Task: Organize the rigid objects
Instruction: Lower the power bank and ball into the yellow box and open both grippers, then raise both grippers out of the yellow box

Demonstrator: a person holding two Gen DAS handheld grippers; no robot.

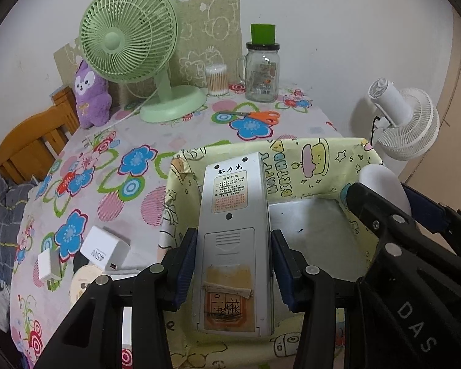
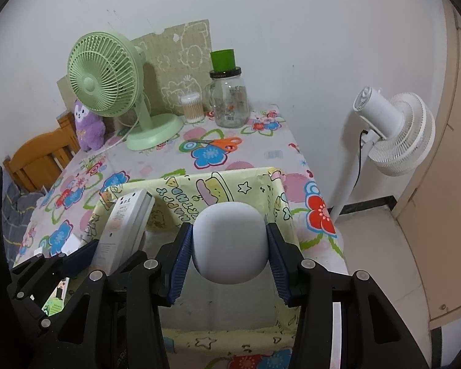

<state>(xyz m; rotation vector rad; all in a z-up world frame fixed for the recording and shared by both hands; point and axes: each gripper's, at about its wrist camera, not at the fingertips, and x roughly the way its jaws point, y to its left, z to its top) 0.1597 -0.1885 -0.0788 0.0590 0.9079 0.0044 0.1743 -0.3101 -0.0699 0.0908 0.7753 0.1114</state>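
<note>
My left gripper (image 1: 233, 249) is shut on a grey remote control (image 1: 233, 215), back side up, held over the yellow cartoon-print box (image 1: 316, 160). The remote (image 2: 123, 227) also shows in the right wrist view, at the box's left wall. My right gripper (image 2: 229, 240) is shut on a white rounded case (image 2: 229, 243) above the same box (image 2: 230, 181). The case (image 1: 381, 184) and right gripper show at the right of the left wrist view.
On the floral tablecloth (image 1: 138, 129): a white 45W charger (image 1: 106, 247), a smaller white plug (image 1: 49, 266), a round disc (image 1: 84, 281), orange scissors (image 1: 258, 117), a green fan (image 1: 129, 37), a glass jar (image 1: 262, 73), cotton swabs (image 1: 216, 80), a purple plush (image 1: 89, 95). A white fan (image 2: 393, 129) stands right; a wooden chair (image 1: 30, 144) left.
</note>
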